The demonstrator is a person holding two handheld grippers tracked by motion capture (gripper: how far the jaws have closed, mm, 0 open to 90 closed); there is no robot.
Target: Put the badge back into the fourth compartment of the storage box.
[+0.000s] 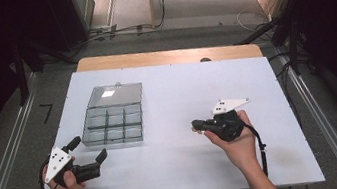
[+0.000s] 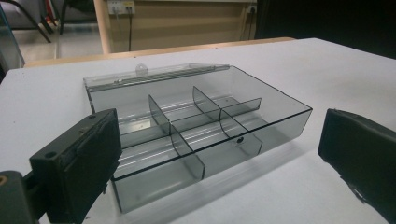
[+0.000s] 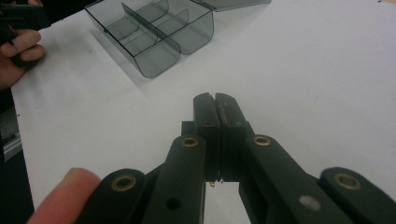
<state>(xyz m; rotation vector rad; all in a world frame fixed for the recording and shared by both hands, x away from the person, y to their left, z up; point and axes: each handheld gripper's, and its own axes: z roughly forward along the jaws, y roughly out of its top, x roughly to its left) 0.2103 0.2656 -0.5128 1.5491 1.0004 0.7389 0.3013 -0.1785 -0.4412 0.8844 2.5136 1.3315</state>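
From my seat the box (image 1: 112,117) sits on the left half of the table (image 1: 206,159), just ahead of my L gripper (image 1: 88,148). It's smoky clear plastic, shallow, w/ dividers cutting it into six compartments, two rows of three. All compartments look empty as far as I can see. Lid (image 1: 115,94) is flipped open and lies flat on the far side, hinged along the back edge, small tab at its far rim. In the left gripper view the box (image 2: 196,135) is right in front of the jaws, near wall facing me, a small dark dot on the front middle divider.

L gripper: jaws wide apart, nothing between the pads, not touching the box; near corner of the box lies just beyond the tips. My L hand (image 1: 69,187) wraps the body near the table's front-left edge.

R gripper (image 1: 196,125): jaws pressed together, pads meeting w/ no gap in the right gripper view (image 3: 217,112), nothing pinched that I can make out. It points left across bare table, well apart from the box (image 3: 154,35), which sits farther off up-left in that view. R hand (image 1: 237,142) holds it over the centre-right of the table.

Beyond the white top, a wood edge (image 1: 166,56) shows at the far side.
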